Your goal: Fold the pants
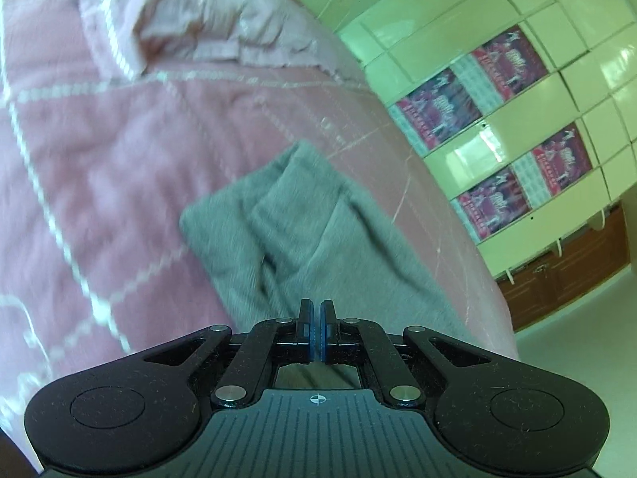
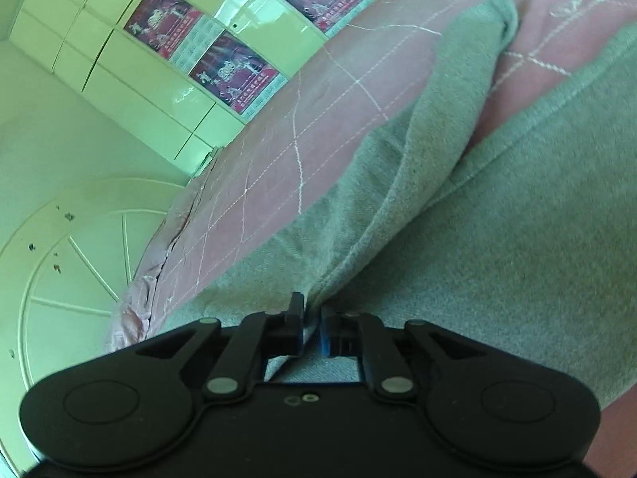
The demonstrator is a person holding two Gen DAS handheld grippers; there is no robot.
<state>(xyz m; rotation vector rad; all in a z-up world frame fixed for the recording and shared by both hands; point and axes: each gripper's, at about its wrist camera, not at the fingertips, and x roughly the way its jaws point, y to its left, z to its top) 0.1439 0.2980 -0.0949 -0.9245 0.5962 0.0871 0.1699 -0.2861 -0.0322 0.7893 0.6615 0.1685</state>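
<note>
Grey pants (image 1: pixel 294 219) lie on a pink quilted bedspread (image 1: pixel 99 151). In the left wrist view my left gripper (image 1: pixel 317 318) is shut, its blue pads together, just above the near part of the pants; no cloth shows between the pads. In the right wrist view my right gripper (image 2: pixel 308 318) is shut on a raised fold of the grey pants (image 2: pixel 497 239), which rises in a ridge from the jaws toward the upper right. The pants fill the right half of that view.
A pale pink pillow (image 1: pixel 191 12) lies at the far end of the bed. White cabinets with red posters (image 1: pixel 509 119) stand beyond the bed's right edge. In the right wrist view the bed edge (image 2: pixel 151 279) drops to a pale floor (image 2: pixel 71 259).
</note>
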